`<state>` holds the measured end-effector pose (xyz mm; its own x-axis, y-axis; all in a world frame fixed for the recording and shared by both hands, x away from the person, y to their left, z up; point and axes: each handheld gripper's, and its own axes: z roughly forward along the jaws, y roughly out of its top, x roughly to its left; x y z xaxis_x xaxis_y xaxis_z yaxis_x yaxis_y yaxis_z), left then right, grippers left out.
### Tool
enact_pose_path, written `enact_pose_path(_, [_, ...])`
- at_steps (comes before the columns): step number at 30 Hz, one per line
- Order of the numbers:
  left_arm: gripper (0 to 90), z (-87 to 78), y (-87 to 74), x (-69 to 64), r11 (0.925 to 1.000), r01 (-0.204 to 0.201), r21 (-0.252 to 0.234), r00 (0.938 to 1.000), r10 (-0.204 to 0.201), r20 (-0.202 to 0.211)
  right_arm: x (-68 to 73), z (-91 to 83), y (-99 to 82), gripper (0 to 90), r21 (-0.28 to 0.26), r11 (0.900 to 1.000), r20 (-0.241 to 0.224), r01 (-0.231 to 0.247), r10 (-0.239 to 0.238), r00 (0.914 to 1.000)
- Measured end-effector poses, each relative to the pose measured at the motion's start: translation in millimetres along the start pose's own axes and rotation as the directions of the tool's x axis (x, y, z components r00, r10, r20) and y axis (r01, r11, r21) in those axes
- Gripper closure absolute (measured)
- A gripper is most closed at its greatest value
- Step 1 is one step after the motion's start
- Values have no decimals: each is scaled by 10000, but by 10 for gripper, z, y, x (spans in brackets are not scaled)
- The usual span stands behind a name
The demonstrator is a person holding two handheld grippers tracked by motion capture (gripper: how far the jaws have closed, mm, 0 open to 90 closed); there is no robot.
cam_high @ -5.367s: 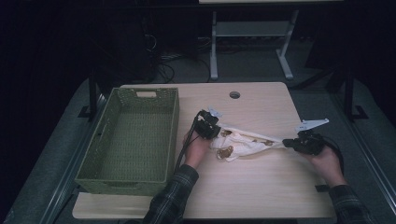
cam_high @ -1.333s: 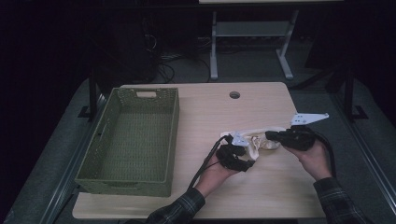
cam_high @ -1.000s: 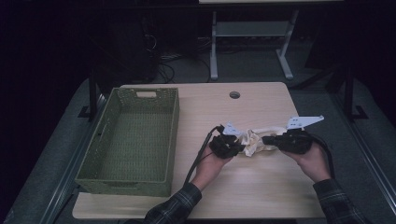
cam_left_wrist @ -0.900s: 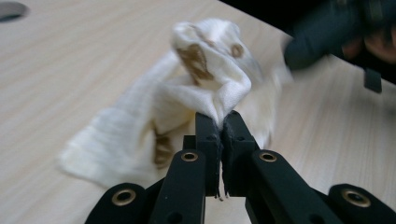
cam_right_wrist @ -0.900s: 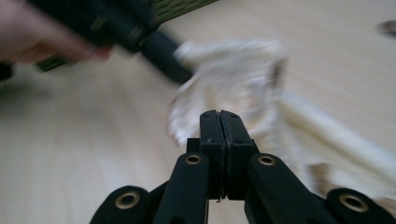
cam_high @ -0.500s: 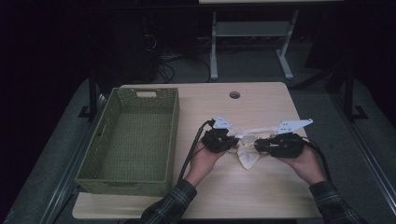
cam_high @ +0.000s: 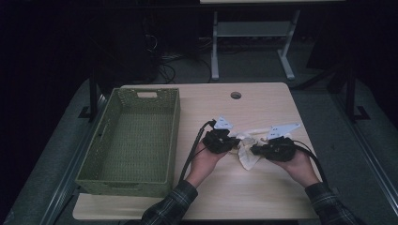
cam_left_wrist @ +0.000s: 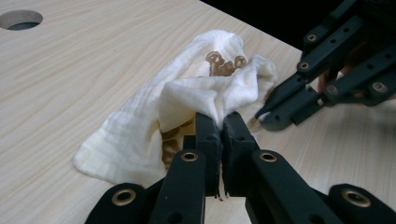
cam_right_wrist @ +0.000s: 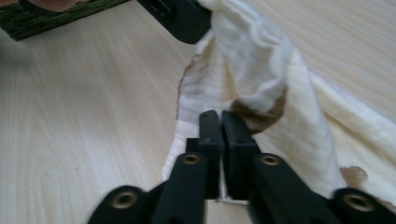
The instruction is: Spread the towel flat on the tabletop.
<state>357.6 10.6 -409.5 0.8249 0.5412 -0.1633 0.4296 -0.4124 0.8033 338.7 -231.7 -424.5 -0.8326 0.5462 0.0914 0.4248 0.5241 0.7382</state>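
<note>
The worktop carries a green basket at its left and a cream cloth right of centre, well apart from the basket. Both forearms, in plaid sleeves, come in from the near edge and angle inward, so that the hands face each other across the cloth. The left tool lies low and level, pointing right; the right tool points left toward it, and the bunched cloth sits between them on the worktop.

The high view gives that layout but not the grips. The left gripper view shows the left tool with its jaws pressed together on a raised fold of the cloth, brown print on the fabric, and the other tool's tip just beside the same bunch. The right gripper view shows the right tool clamped shut on the cloth's edge; its jaws have just been closing there.
</note>
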Motion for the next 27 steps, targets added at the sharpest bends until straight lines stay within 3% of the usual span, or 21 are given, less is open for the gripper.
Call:
enact_pose_path(3, [864, -44, 9, 27, 10000, 19, -26, 9999, -19, -99, -24, -52, -5, 884, -153, 9998, 96, -125, 126, 9999])
enact_pose_path(9, [862, -235, 44, 159, 9985, 319, -448, 9982, -341, -501, -217, -363, -79, 892, -879, 9948, 727, -509, 574, 9957])
enact_pose_path(16, [707, -129, -23, 162, 9994, 292, 182, 9991, -286, -322, -432, -536, -200, 893, -1178, 9881, 1356, -987, 1145, 9841])
enact_pose_path(21, [589, -110, -70, 134, 9989, 141, 438, 9993, -126, -343, -556, -615, -281, 893, -1235, 9834, 1794, -1327, 1537, 9717])
enact_pose_path(22, [576, -120, -101, 125, 9981, 116, 602, 9995, -98, -292, -643, -671, -347, 893, -1303, 9789, 2009, -1574, 1815, 9626])
enact_pose_path(27, [544, -118, -251, 74, 9952, 170, 969, 9997, -155, -166, -793, -753, -469, 893, -1285, 9719, 2462, -1974, 2241, 9430])
